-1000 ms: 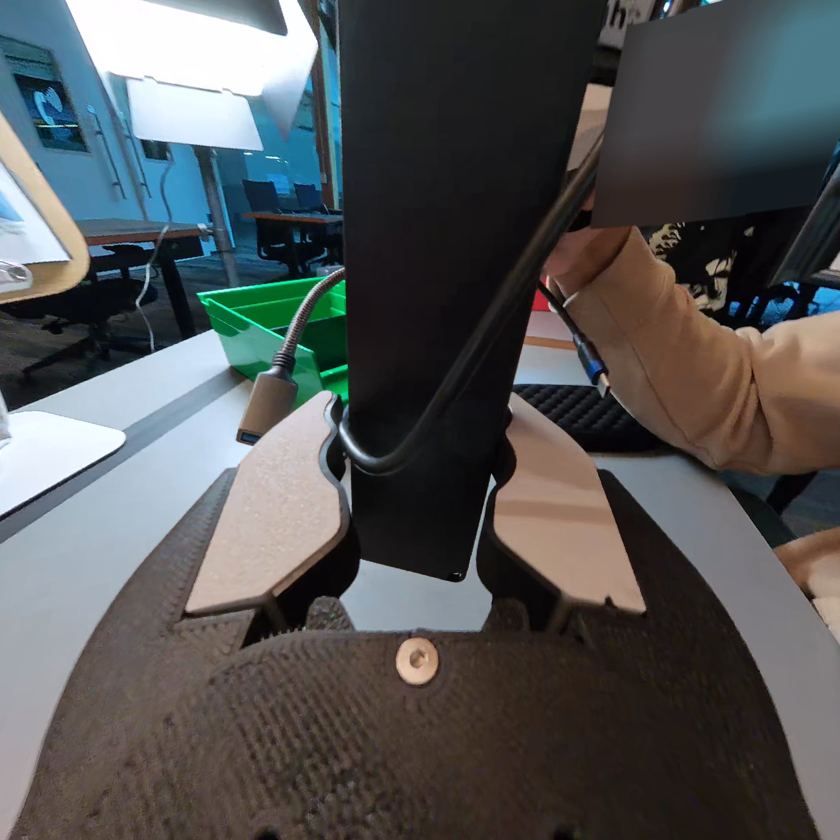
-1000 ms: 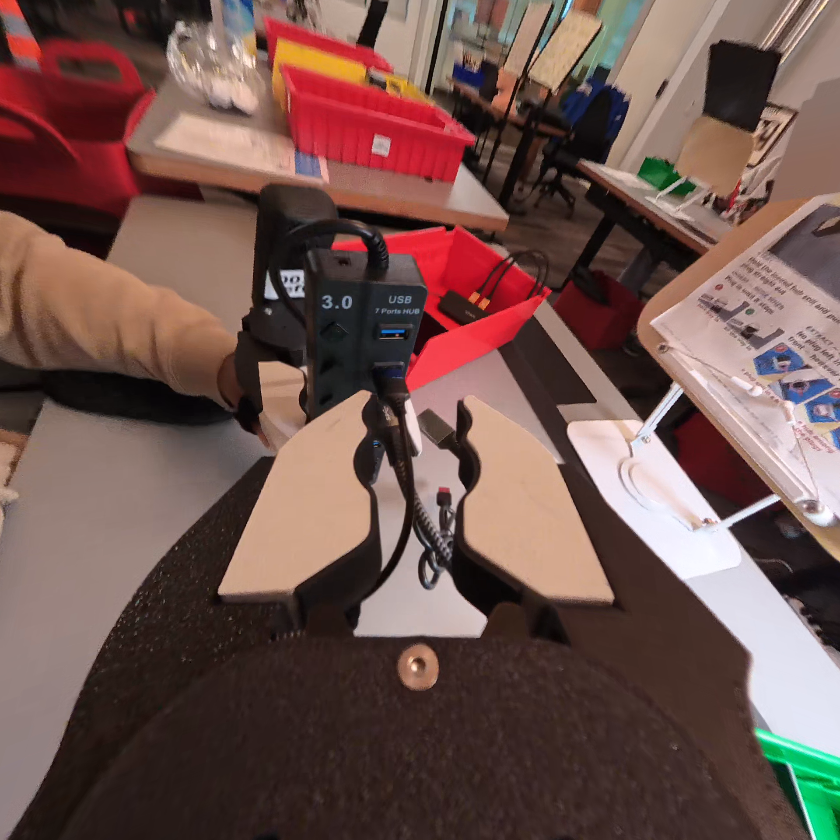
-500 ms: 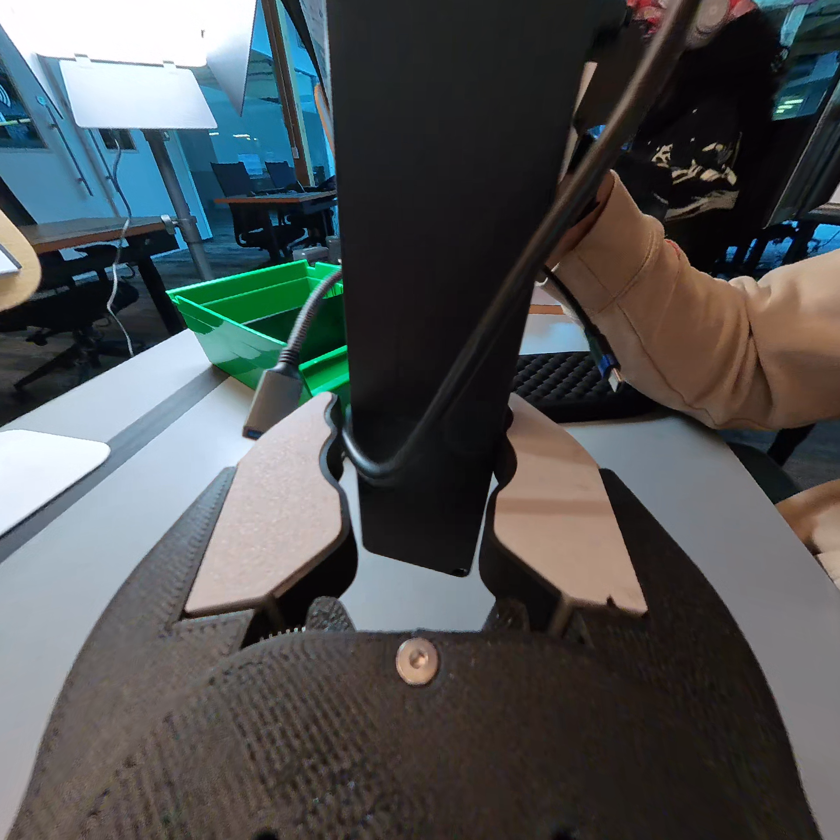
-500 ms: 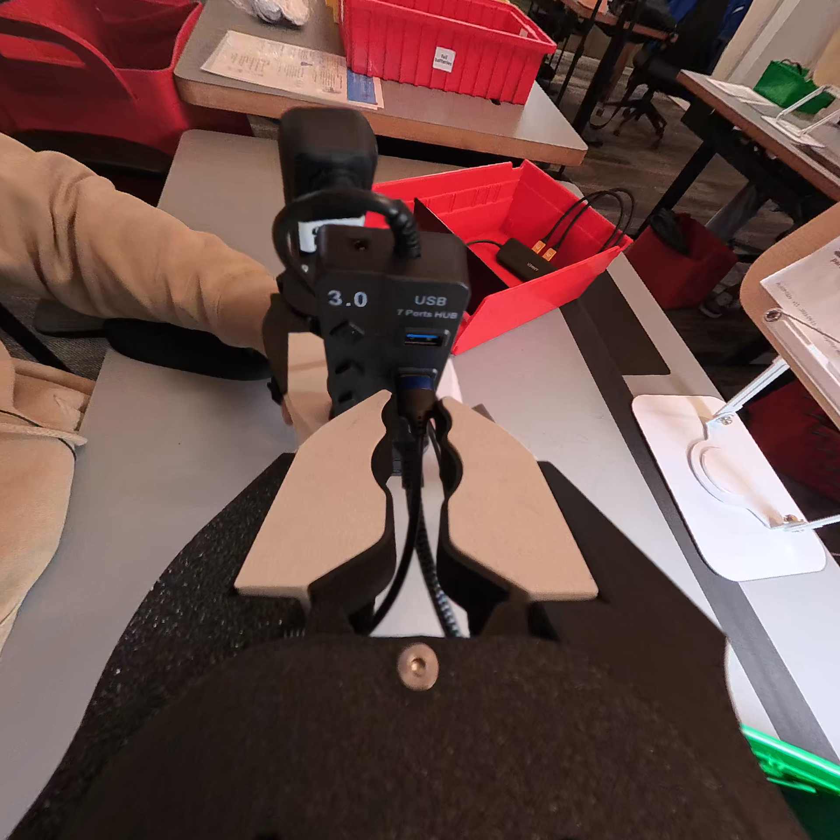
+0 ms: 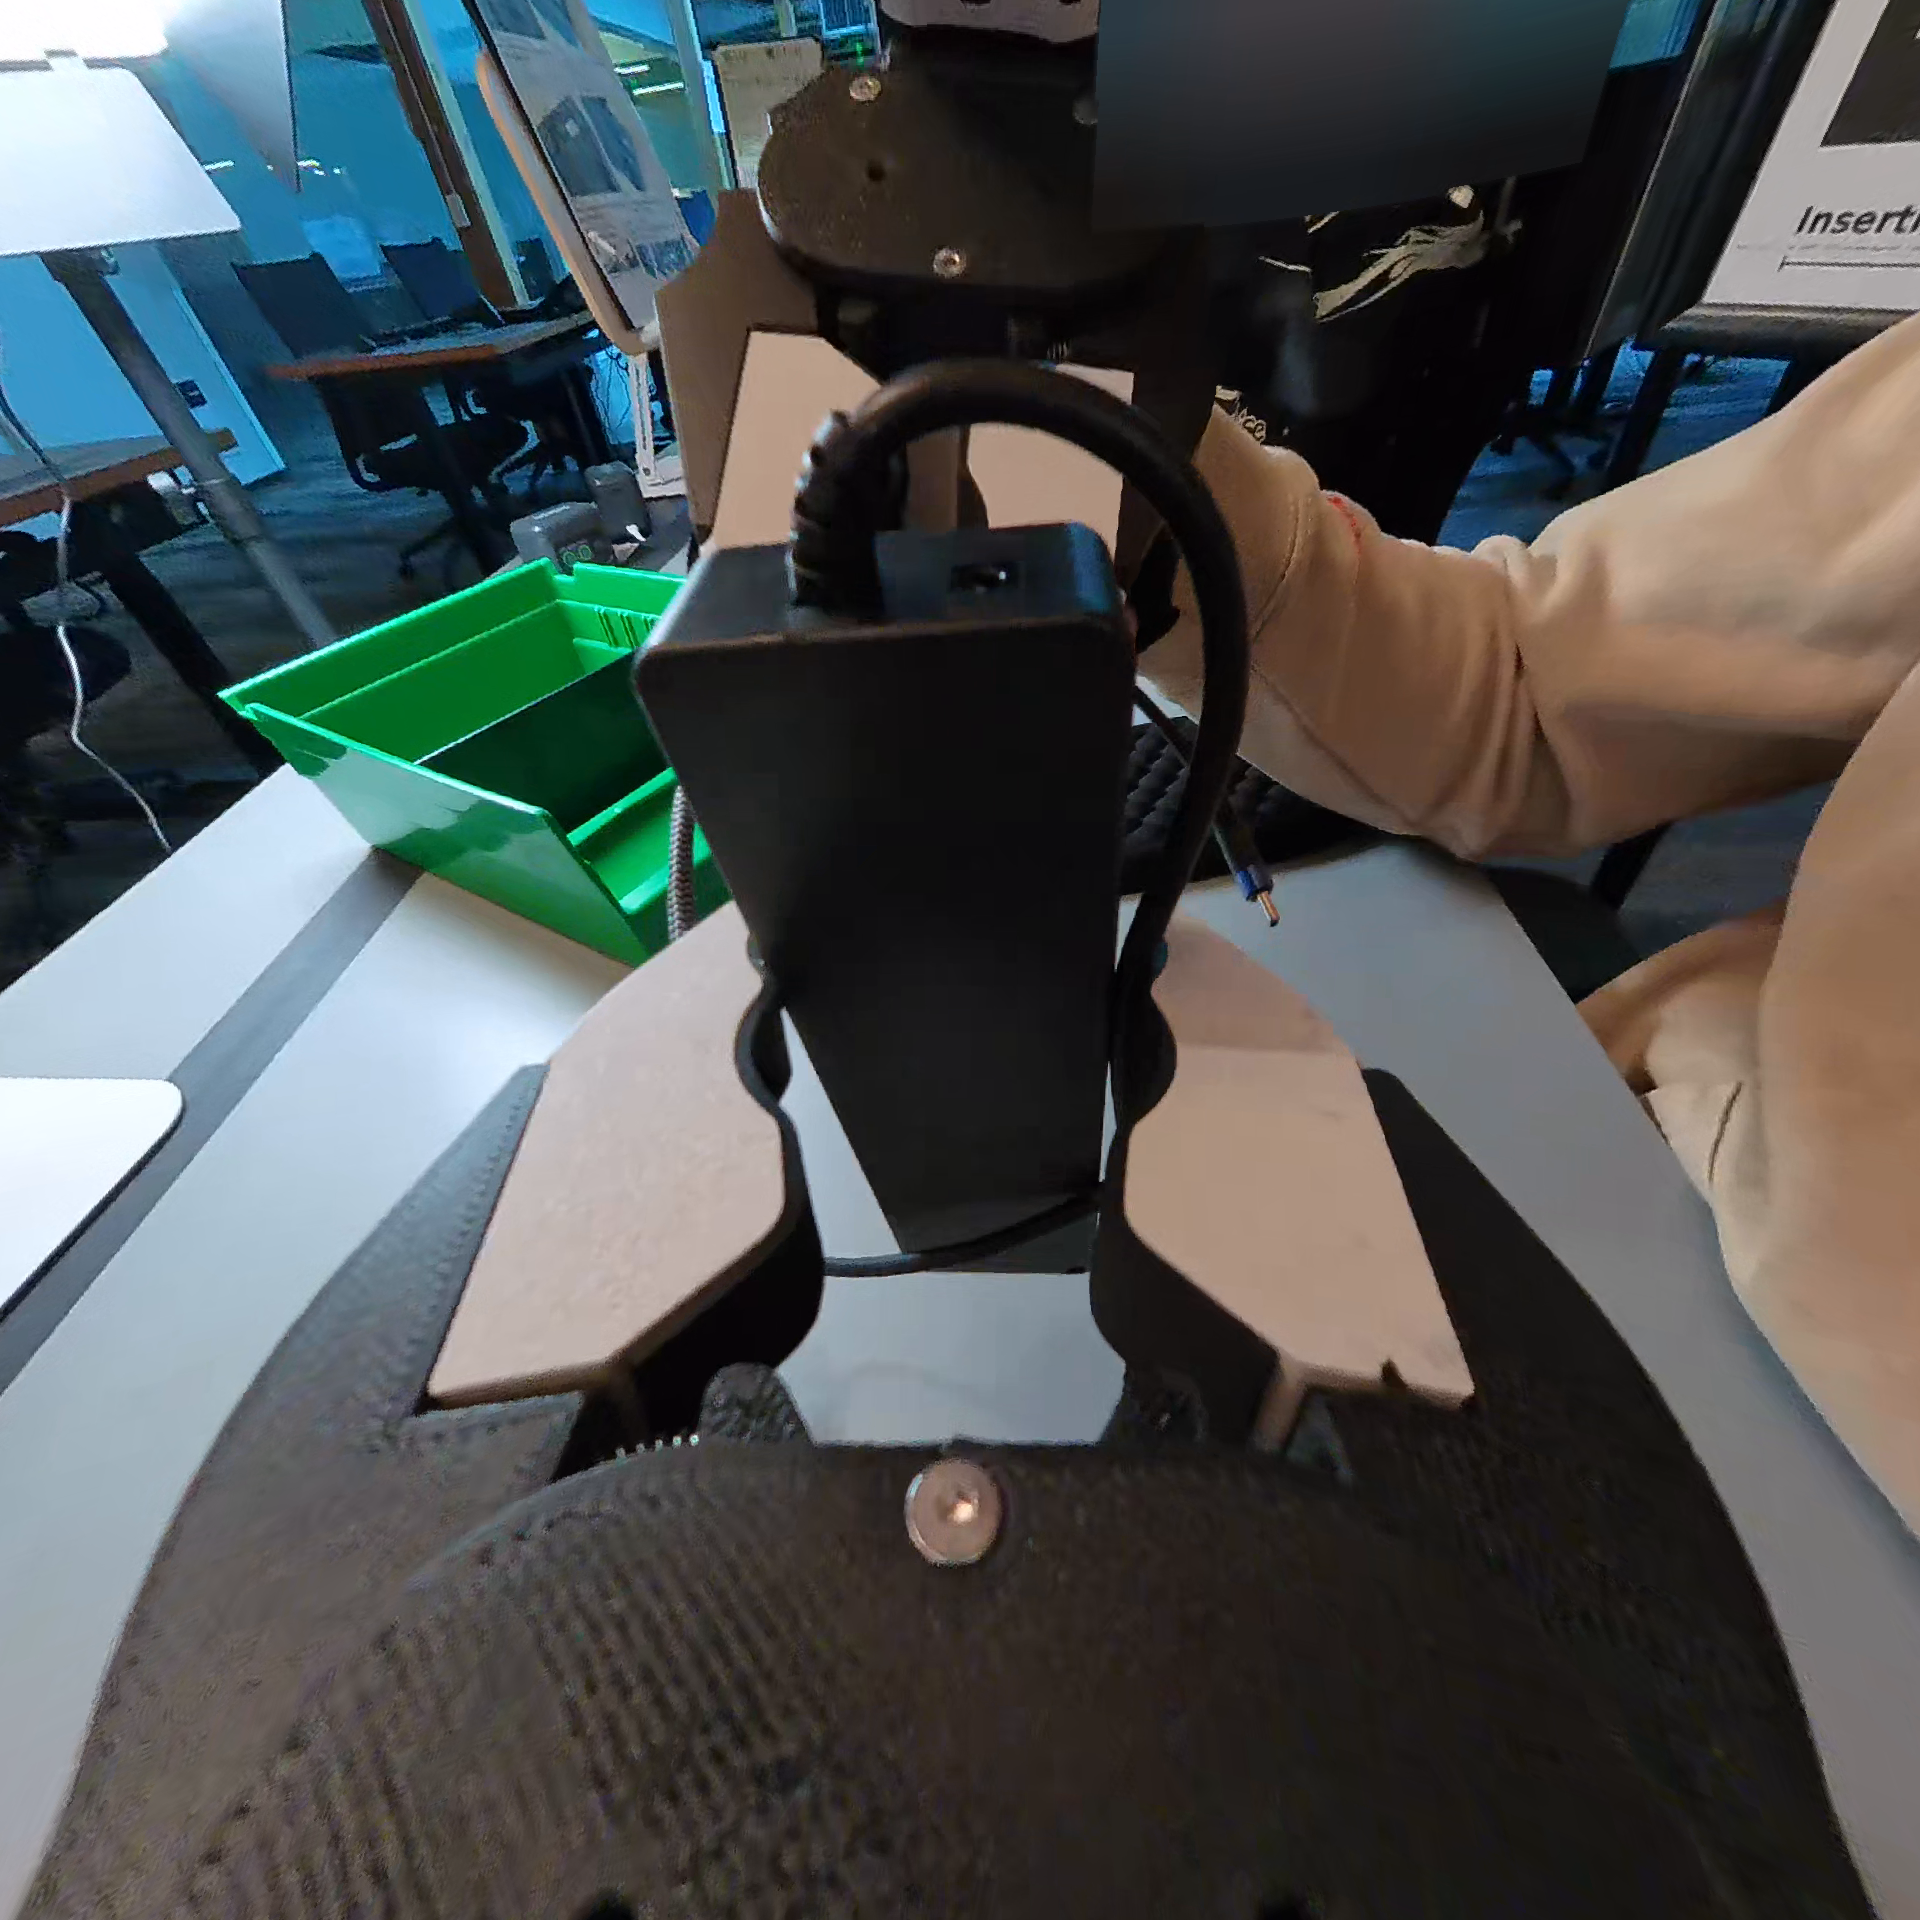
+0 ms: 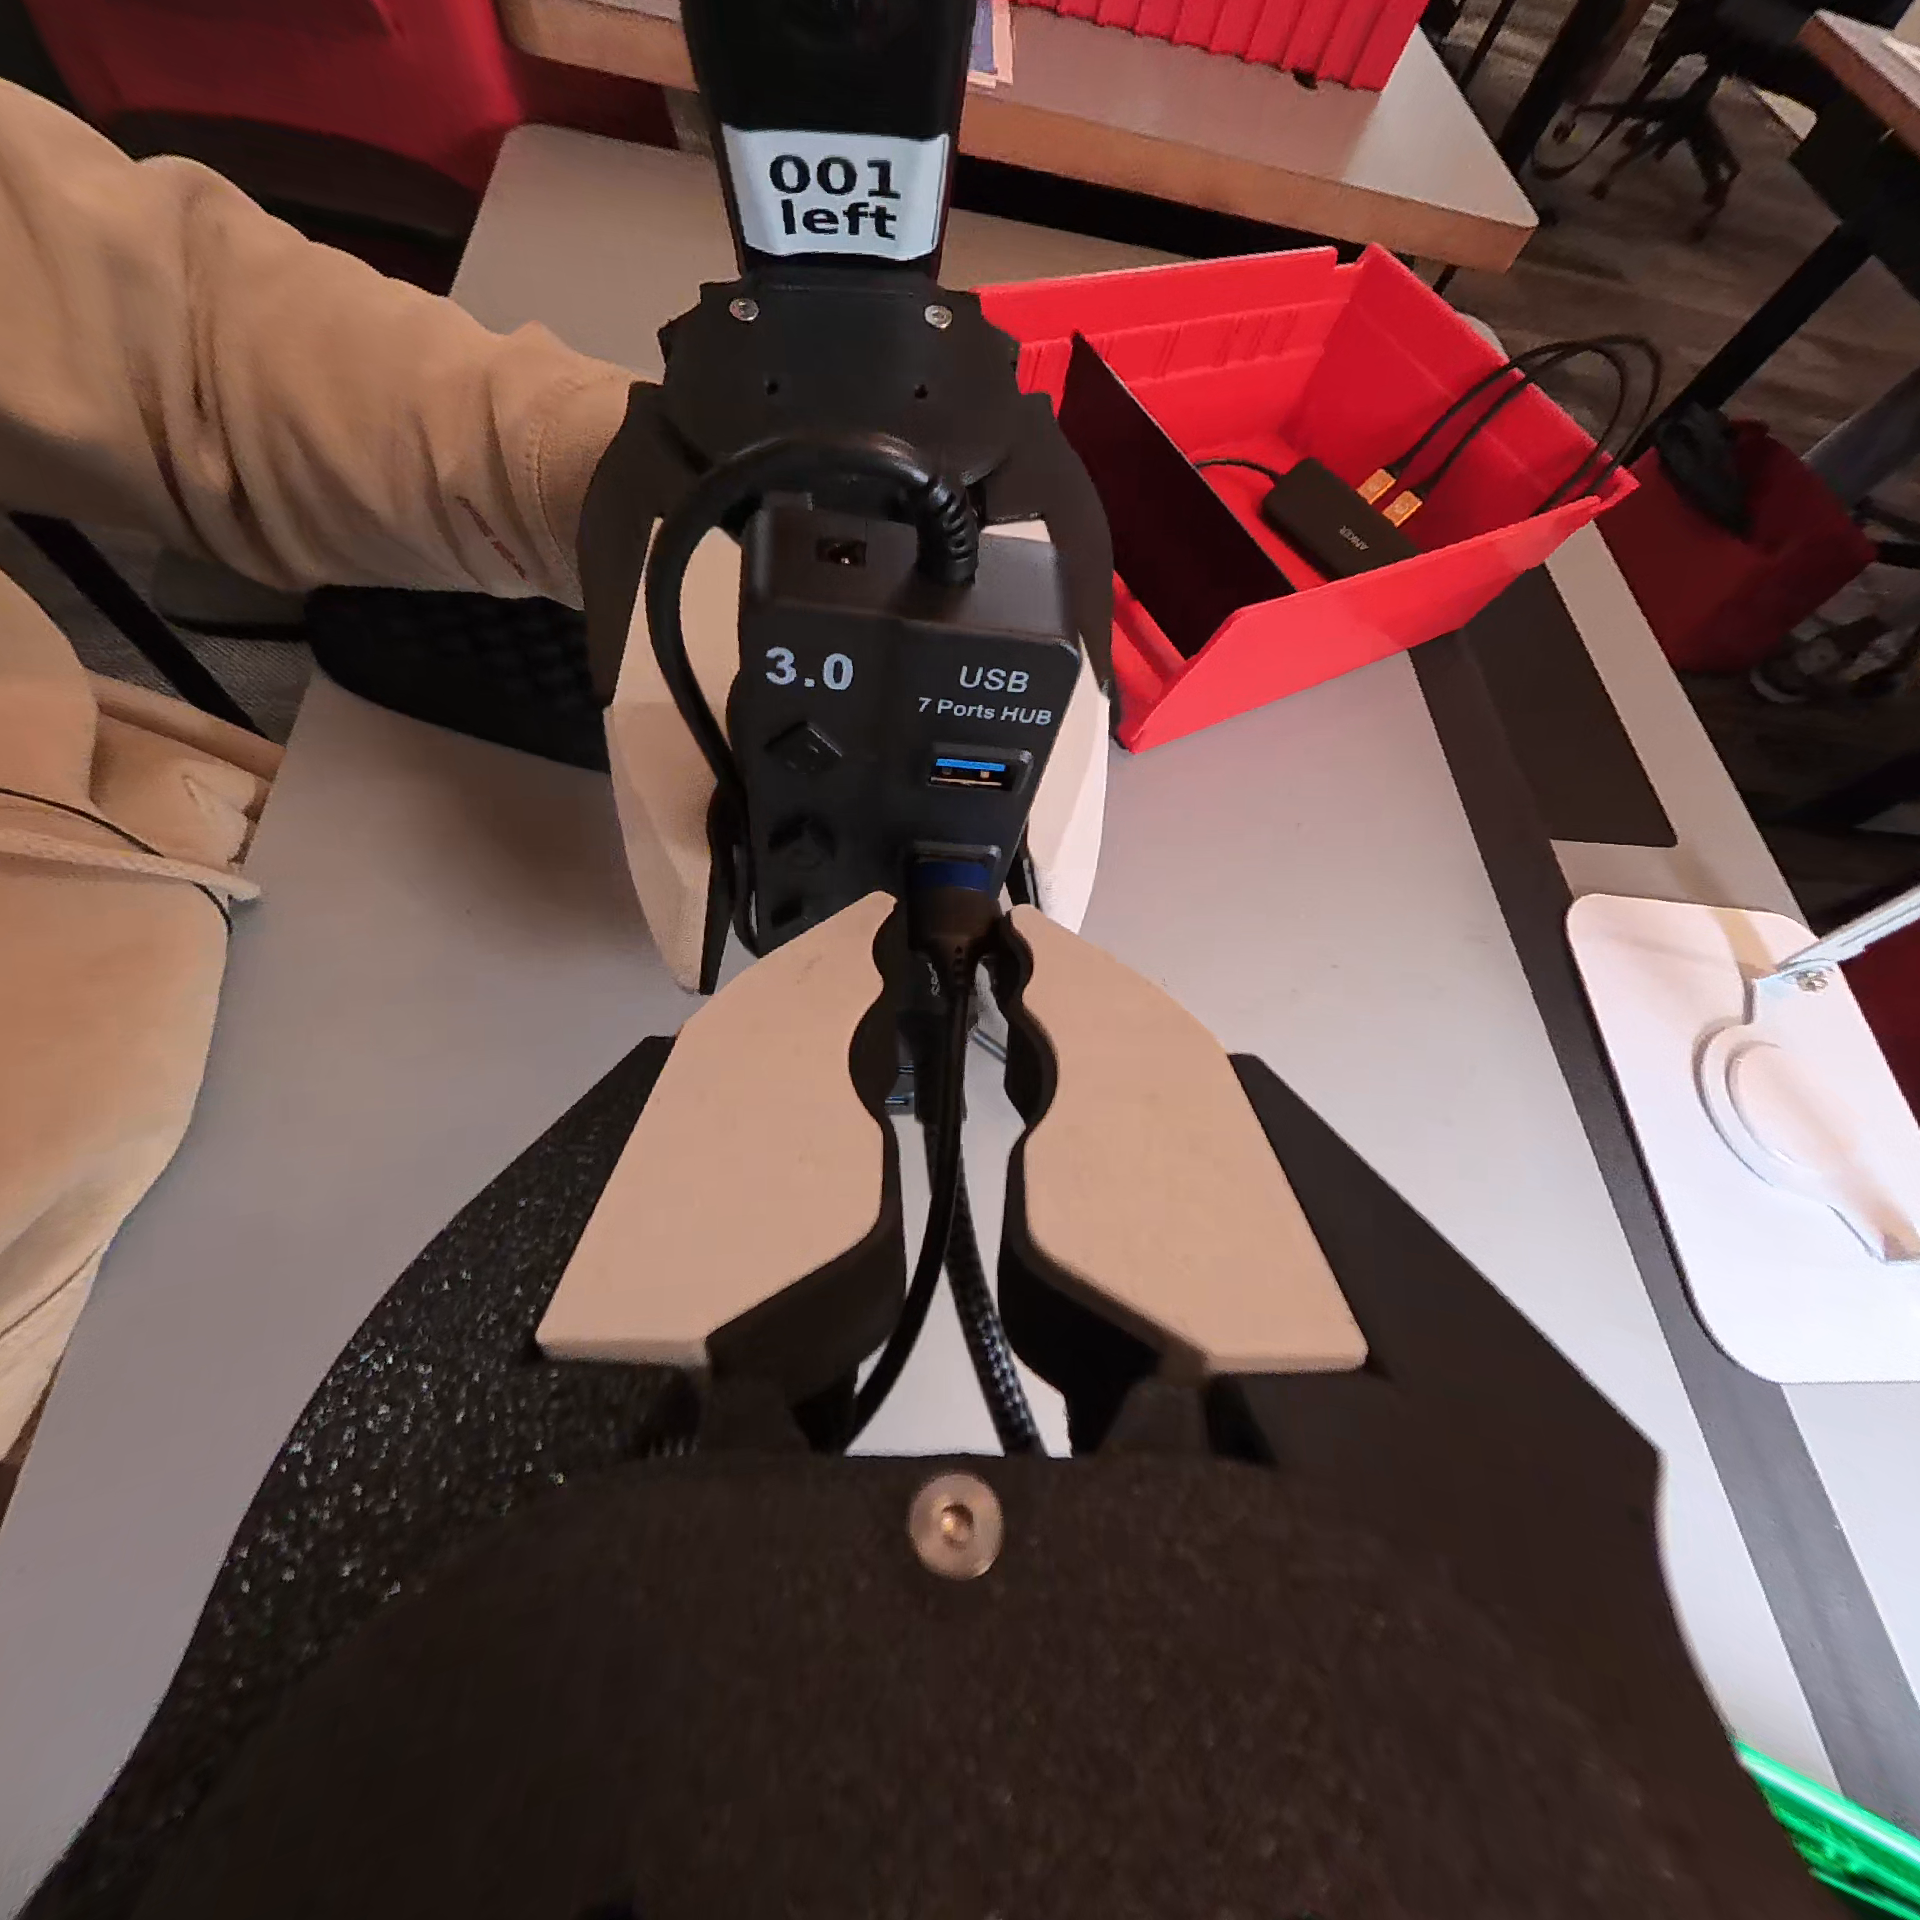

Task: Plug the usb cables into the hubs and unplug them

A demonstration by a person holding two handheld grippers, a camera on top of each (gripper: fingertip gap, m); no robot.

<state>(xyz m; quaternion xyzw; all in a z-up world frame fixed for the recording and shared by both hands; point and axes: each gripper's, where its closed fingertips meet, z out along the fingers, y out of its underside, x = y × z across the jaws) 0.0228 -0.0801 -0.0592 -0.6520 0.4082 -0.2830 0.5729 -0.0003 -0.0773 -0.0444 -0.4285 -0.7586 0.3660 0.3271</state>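
The right claw (image 6: pixel 948 971) is closed on the black plug (image 6: pixel 943 914) of a usb cable (image 6: pixel 940 1195), its two pale fingers (image 6: pixel 748 1132) pinching the plug body just behind the blue-lined connector, with the cable trailing back toward the camera between them beside a second, braided lead. Straight ahead of the fingertips, touching the plug, is the black hub (image 6: pixel 894 717), standing upright with its port face toward the right claw; its long axis runs from near to far in the right wrist view, and the plug sits in the second port of the right-hand column, just below the empty blue port (image 6: pixel 971 772). Whether the connector is fully seated cannot be told, since the fingertips cover the joint. Beyond the hub, the left claw (image 5: pixel 945 1049) is clamped on the hub's lower body from the opposite side, seen in its own view gripping the plain back of the hub, whose own cord loops over the top. So the two claws face each other along one line with the hub between, and the coming push or pull likely runs along that line, square to the port face. Far right on the counter (image 6: pixel 1299 935) sits a red bin (image 6: pixel 1340 613) holding another hub with cables.
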